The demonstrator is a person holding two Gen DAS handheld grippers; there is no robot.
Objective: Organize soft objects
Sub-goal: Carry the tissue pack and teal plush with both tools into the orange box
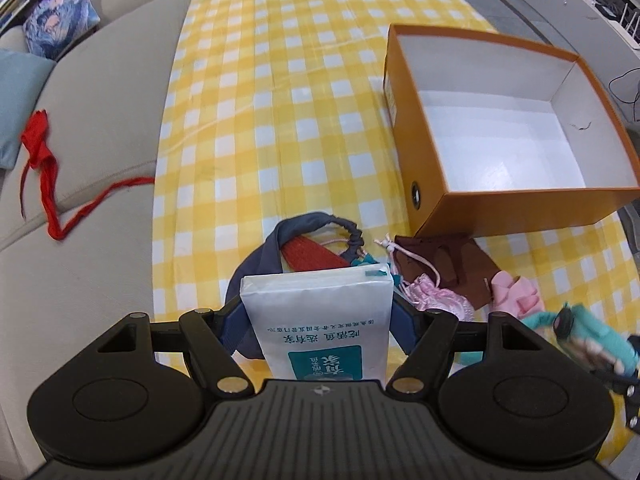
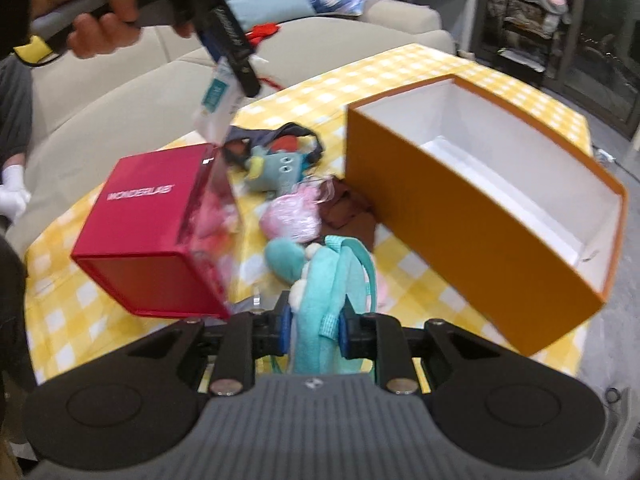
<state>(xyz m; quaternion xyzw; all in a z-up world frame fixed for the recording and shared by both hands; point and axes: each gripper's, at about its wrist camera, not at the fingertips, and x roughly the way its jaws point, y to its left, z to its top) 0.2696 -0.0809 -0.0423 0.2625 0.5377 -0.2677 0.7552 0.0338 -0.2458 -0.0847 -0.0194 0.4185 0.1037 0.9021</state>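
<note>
Left wrist view: the left gripper [image 1: 318, 316] clasps a white tissue pack [image 1: 318, 320] above the checked table [image 1: 280, 100], near the empty orange box [image 1: 416, 120]; light, squashy, best held across its sides.

Right wrist view: the right gripper [image 2: 314, 330] pinches a teal plush toy [image 2: 320, 300]; limp, so grip its thick middle.

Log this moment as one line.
left gripper: holds tissue pack | right gripper: grips teal plush | orange box: empty

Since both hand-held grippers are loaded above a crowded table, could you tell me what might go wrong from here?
1. The left hand-held gripper pinches only the tissue pack's lower part; it could slip.
2. The teal plush in the right hand-held gripper trails a strap, which might snag.
3. The orange box is close; either load could clip its rim.
</note>
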